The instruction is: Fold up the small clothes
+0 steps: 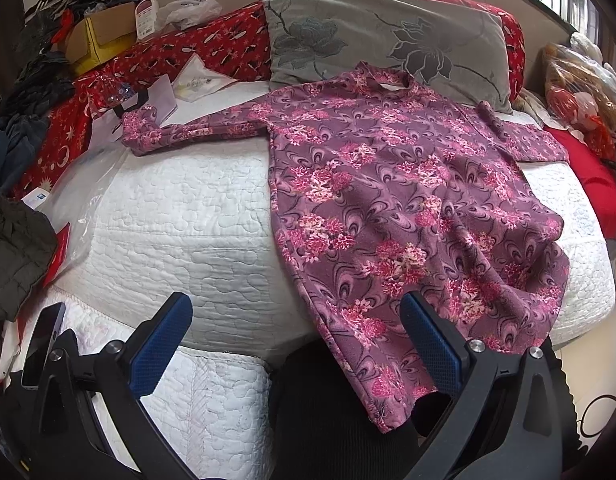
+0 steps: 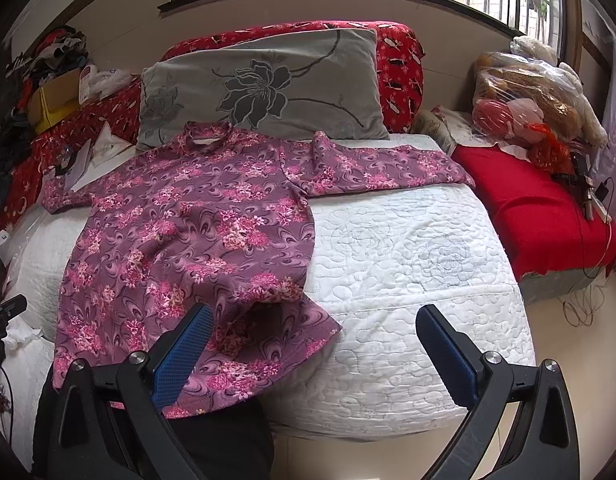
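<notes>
Purple floral top (image 1: 388,184) spread face-up across the white quilt (image 1: 188,216), filling the centre and right of the left wrist frame, collar (image 1: 382,80) up against the grey pillow (image 1: 388,32) near the top. Hem spilling over the near bed edge at lower centre, draped onto something dark below. 1 sleeve (image 1: 176,132) stretched out toward the upper left, ending by some papers (image 1: 164,96); the other sleeve (image 2: 380,164) lying straight out to the right in the right wrist frame, just under the pillow. Left gripper (image 1: 296,328) hovering low in its frame, jaws wide apart, nothing between them, right blue pad overlapping the hem region. Right gripper (image 2: 316,340) likewise spread wide and empty at the bottom of its frame, left pad over the rumpled hem corner (image 2: 292,320). Looks like soft, light knit, probably slightly fuzzy: floppy, no stiffness, likely to sag and bunch if lifted by 1 point only. Not fragile, not slippery against the quilting. Best holds probably a pinch at each sleeve cuff for folding inward, or at the 2 hem corners for bringing the bottom up to the collar. Hanging hem likely to drag the body downward unless pulled back onto the bed first. Wrinkles near the lower right hem worth smoothing before any crease.
</notes>
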`<state>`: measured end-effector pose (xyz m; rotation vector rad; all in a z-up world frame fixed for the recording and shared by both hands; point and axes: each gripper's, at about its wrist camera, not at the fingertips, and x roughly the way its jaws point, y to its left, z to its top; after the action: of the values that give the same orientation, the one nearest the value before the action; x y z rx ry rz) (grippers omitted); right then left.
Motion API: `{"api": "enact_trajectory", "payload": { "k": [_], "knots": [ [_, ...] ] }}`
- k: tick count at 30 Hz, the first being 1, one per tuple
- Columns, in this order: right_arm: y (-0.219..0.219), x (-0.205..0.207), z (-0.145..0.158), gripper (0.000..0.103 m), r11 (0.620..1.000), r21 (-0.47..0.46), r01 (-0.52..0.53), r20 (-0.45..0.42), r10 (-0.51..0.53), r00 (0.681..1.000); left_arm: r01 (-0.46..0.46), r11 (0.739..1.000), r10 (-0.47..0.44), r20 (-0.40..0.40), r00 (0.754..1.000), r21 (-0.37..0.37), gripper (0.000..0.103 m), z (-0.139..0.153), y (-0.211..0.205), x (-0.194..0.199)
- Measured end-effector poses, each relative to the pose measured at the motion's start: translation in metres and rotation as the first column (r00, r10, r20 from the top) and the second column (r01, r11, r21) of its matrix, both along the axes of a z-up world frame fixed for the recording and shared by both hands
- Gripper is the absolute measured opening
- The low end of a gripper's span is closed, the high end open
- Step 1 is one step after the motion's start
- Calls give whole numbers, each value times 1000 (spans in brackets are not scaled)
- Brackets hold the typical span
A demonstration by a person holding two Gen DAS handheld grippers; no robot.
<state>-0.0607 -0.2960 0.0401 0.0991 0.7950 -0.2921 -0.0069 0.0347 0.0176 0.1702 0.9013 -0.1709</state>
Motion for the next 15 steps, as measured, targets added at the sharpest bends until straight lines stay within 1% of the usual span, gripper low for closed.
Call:
{"api": "enact_trajectory", "payload": {
  "k": [10,15],
  "knots": [
    [-1,1,-3,102,1000,12,5,-3,-5,1000,-4,1000,4,-4,1000,-4,103,-2,3,0],
    [0,5,-6,102,1000,14,-3,-8,3,1000,-10,1000,10,-19,1000,0,103,-8,2,3]
  ]
}}
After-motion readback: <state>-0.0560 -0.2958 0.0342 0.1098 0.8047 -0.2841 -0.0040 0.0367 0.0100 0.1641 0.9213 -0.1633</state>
